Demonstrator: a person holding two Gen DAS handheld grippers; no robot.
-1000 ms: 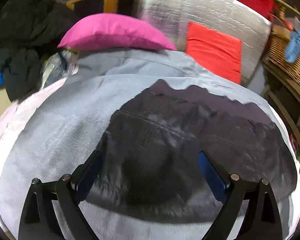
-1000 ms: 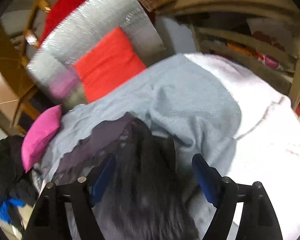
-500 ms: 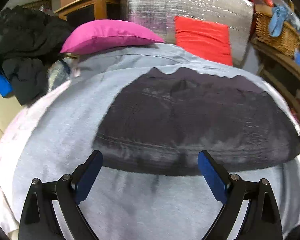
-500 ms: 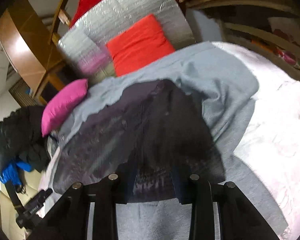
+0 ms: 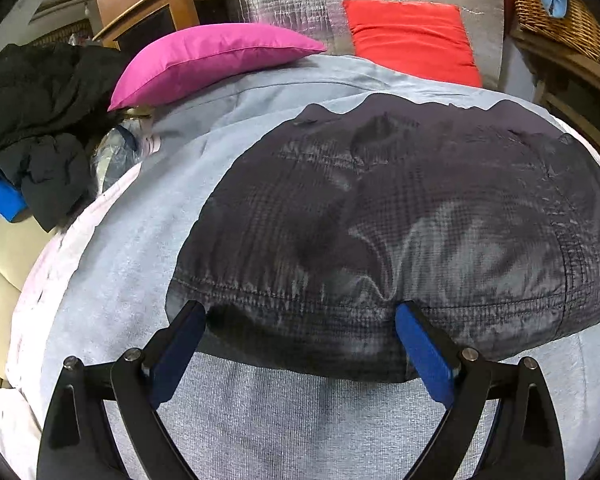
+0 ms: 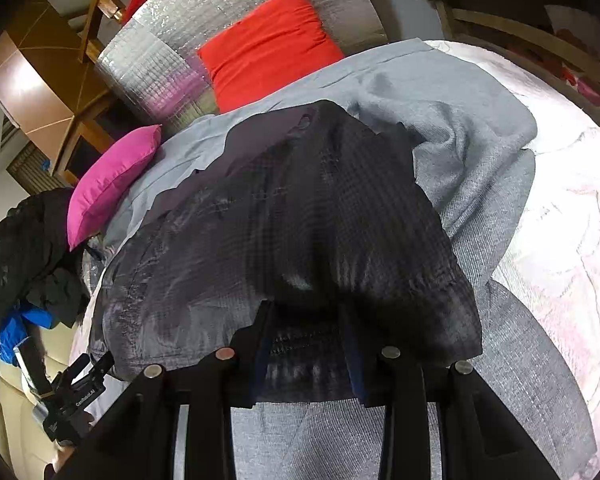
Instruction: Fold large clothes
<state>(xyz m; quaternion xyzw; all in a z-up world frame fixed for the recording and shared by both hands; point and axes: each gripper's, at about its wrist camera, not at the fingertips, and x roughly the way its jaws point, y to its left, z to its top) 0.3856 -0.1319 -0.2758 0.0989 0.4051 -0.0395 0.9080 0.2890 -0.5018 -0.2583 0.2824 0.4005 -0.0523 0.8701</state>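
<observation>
Dark quilted jacket (image 5: 400,232) lying spread on a grey blanket (image 5: 112,272) over the bed. Right gripper (image 6: 306,344) with jaws opening slightly, the jacket's near hem still pinched between them. Left gripper (image 5: 300,344) released, fingers straddling the hem. Beyond: pink pillow (image 5: 212,60), red cushion (image 5: 412,36).

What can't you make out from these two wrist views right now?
- Right gripper pads: right wrist view, the dark jacket hem drapes over them, though its jaws are opening slightly with the hem between them.
- Jacket's underside and sleeves: both views, folded beneath its own top layer.
- Left gripper contact with the hem: left wrist view, open fingers straddle it; touching unclear.
- Grey blanket near edge: cut off by the frame.
</observation>
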